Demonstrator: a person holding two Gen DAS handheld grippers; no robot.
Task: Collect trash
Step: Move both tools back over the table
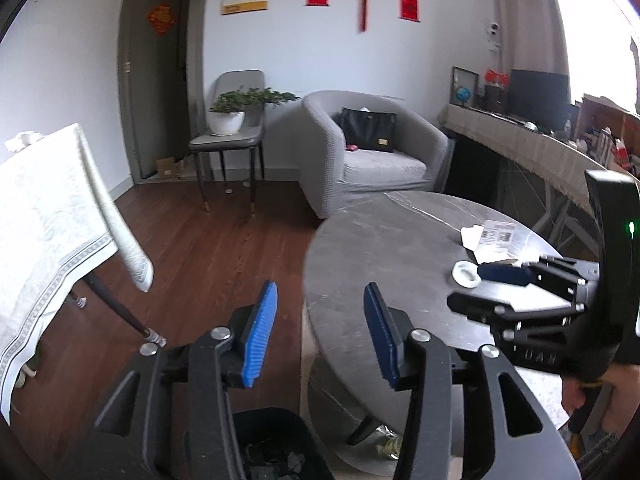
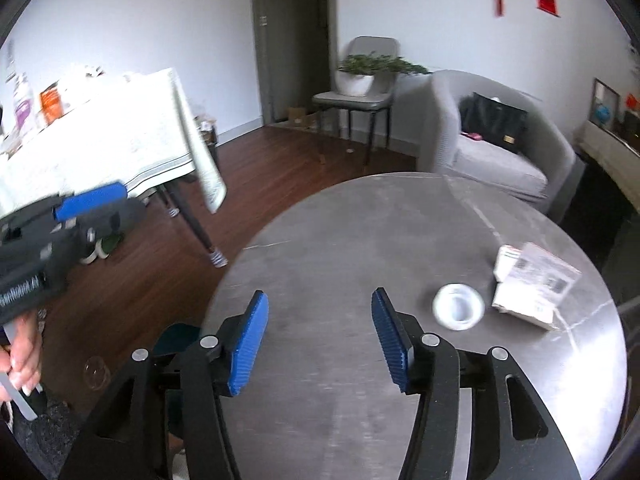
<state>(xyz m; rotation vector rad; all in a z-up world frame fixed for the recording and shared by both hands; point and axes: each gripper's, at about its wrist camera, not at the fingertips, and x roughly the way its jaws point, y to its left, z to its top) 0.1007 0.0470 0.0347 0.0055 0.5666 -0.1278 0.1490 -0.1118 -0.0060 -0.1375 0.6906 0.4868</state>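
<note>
A white round lid (image 2: 458,306) and a crumpled white paper package (image 2: 534,286) lie on the right of the round grey table (image 2: 340,240). My right gripper (image 2: 318,340) is open and empty above the table, left of the lid. My left gripper (image 1: 318,328) is open and empty over the table's left edge, above a black trash bin (image 1: 276,446) that holds some scraps. In the left wrist view the right gripper (image 1: 516,280) shows from the side next to the lid (image 1: 466,273) and the package (image 1: 494,240).
A table with a white cloth (image 2: 100,140) stands at the left, with dark legs on the wooden floor. A grey armchair (image 2: 492,148) with a black bag and a chair with a potted plant (image 2: 362,76) stand behind. A cluttered counter (image 1: 560,148) runs along the right.
</note>
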